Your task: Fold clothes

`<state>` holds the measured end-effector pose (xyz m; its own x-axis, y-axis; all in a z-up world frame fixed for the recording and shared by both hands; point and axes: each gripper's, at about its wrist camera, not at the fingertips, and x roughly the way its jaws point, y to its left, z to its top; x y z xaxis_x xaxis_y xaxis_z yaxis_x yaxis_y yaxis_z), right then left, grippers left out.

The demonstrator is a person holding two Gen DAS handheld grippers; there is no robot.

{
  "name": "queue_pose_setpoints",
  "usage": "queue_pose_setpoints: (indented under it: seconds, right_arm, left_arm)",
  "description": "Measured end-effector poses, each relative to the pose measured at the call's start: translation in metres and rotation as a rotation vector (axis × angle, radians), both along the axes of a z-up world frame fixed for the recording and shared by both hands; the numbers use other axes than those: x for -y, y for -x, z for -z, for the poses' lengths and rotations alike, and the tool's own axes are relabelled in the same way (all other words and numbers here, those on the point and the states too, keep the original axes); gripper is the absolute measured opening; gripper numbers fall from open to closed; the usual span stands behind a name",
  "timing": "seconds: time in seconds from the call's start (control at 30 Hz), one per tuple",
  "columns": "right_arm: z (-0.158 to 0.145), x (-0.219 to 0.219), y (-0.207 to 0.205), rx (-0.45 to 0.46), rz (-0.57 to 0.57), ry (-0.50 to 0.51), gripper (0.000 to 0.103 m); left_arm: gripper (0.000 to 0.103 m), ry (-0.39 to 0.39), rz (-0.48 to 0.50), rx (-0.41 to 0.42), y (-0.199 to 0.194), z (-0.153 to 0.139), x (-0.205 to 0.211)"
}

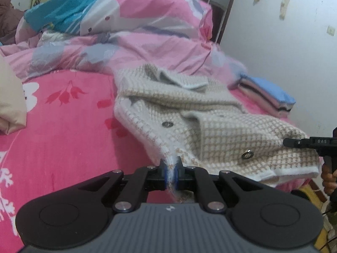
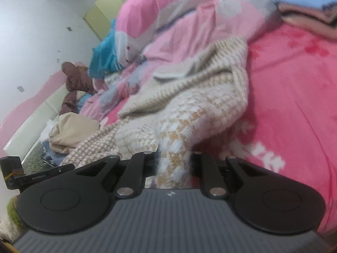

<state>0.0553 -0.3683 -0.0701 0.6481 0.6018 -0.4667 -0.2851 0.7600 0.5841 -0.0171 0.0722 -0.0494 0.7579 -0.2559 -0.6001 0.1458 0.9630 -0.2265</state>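
A cream and tan houndstooth knit cardigan (image 1: 210, 124) with metal buttons lies partly lifted over the pink bed. My left gripper (image 1: 172, 168) is shut on its near hem edge. My right gripper (image 2: 174, 160) is shut on another bunched part of the same cardigan (image 2: 189, 105). In the left wrist view the right gripper (image 1: 294, 143) shows at the far right, pinching the cardigan's corner. The left gripper shows in the right wrist view (image 2: 42, 174) at the lower left edge.
A pink flowered bedsheet (image 1: 63, 130) covers the bed. A crumpled pink and blue quilt (image 1: 137, 25) is heaped at the back. A stack of folded clothes (image 1: 267, 94) sits by the white wall. A beige garment (image 2: 71, 132) and brown clothes (image 2: 75, 80) lie near the headboard.
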Motion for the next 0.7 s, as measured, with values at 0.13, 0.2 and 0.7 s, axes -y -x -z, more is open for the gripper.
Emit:
queue_pose_setpoints:
  seconds: [0.13, 0.2, 0.7]
  right_arm:
    - [0.01, 0.008, -0.004, -0.128, 0.095, 0.067, 0.039]
    - [0.001, 0.015, 0.002, -0.097, 0.146, 0.1, 0.052]
    - [-0.003, -0.061, -0.098, 0.162, 0.057, 0.057, 0.074]
  left_arm:
    - [0.036, -0.001, -0.035, -0.012, -0.007, 0.001, -0.01]
    - [0.057, -0.019, -0.069, 0.039, -0.004, -0.008, -0.016]
    - [0.095, -0.487, 0.15, 0.256, -0.183, 0.001, 0.126]
